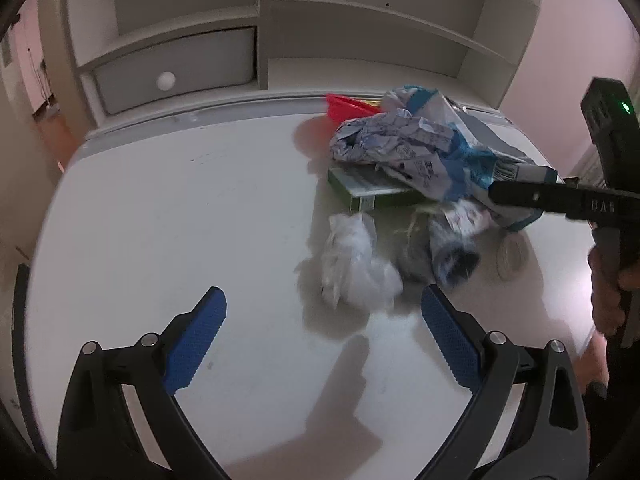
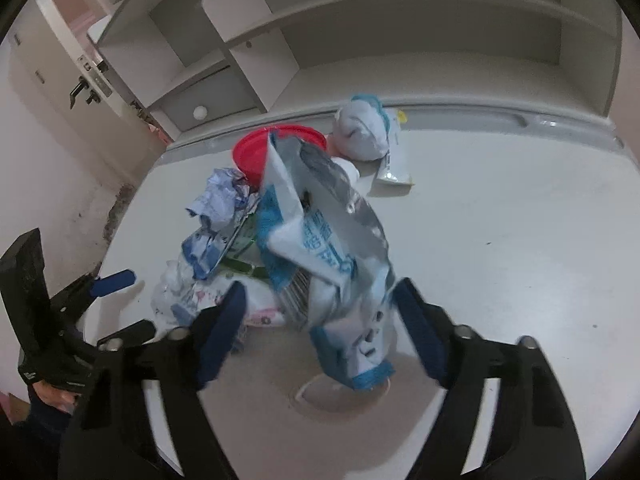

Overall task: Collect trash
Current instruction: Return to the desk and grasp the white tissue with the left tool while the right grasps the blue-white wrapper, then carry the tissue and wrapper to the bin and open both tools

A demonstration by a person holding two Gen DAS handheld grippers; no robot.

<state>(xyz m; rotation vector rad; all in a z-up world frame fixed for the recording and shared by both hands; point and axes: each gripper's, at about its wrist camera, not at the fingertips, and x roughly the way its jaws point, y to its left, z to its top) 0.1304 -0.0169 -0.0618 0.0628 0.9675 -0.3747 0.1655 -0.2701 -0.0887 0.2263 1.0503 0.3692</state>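
Observation:
A pile of trash lies on the white table (image 1: 180, 208): a blue-and-white foil bag (image 2: 332, 248), crumpled printed paper (image 1: 392, 140), a green box (image 1: 372, 192), a red lid (image 2: 256, 152) and a clear crumpled plastic wrap (image 1: 352, 264). My left gripper (image 1: 324, 308) is open and empty, just in front of the plastic wrap. My right gripper (image 2: 320, 300) is open, its jaws on either side of the foil bag's lower end, without clamping it. The right gripper also shows in the left wrist view (image 1: 540, 196), reaching into the pile from the right.
A white shelf unit (image 1: 280, 40) with a drawer (image 1: 172, 72) stands behind the table. A wrapped bundle (image 2: 364, 132) and a small flat packet (image 2: 394, 168) lie near the back edge. A round clear lid (image 2: 340, 394) lies under the bag. A door with a handle (image 2: 86, 88) is at the left.

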